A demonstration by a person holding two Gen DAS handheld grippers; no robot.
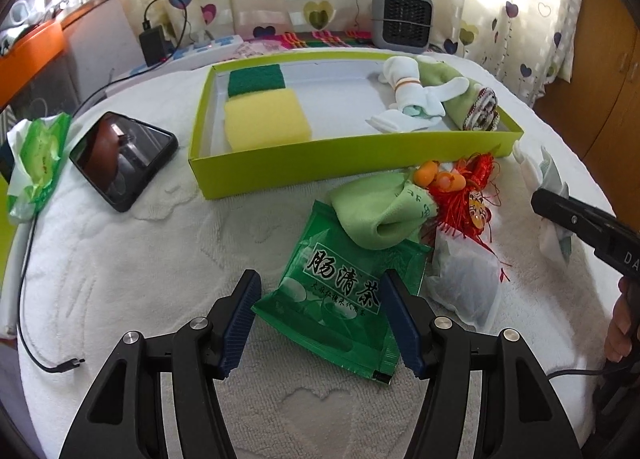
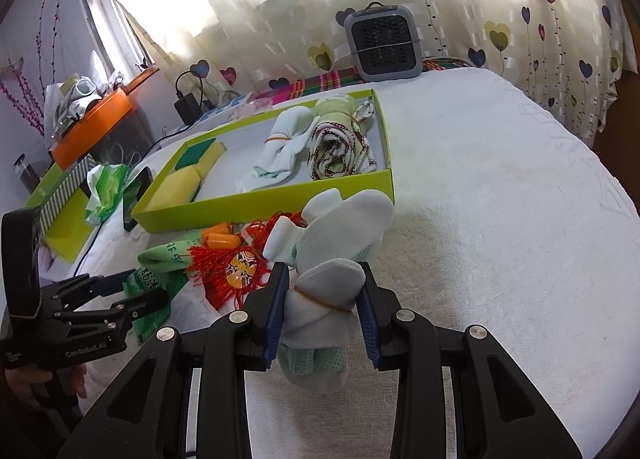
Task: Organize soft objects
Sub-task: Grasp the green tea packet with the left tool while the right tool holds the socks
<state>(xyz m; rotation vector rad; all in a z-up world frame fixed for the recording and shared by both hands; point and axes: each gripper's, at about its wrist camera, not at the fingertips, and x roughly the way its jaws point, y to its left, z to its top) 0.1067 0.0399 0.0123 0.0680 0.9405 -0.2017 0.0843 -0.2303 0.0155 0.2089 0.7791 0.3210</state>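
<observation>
Sock bundle's [image 2: 320, 299] lower end behind right tool [image 2: 322, 283]

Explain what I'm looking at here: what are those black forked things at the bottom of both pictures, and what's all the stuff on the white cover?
No robot here: a person holds a hand tool with a two-fingered claw in each hand, and each tool carries a camera looking along its fingers. One picture comes from the left claw, standing open above a green tea packet. The other comes from the right claw, shut on a bundle of white socks tied with a rubber band. On the white cover sits a lime-green box holding sponges, another sock bundle and a rolled cloth. Beside it lie a green cloth, a red tassel charm and a phone.
</observation>
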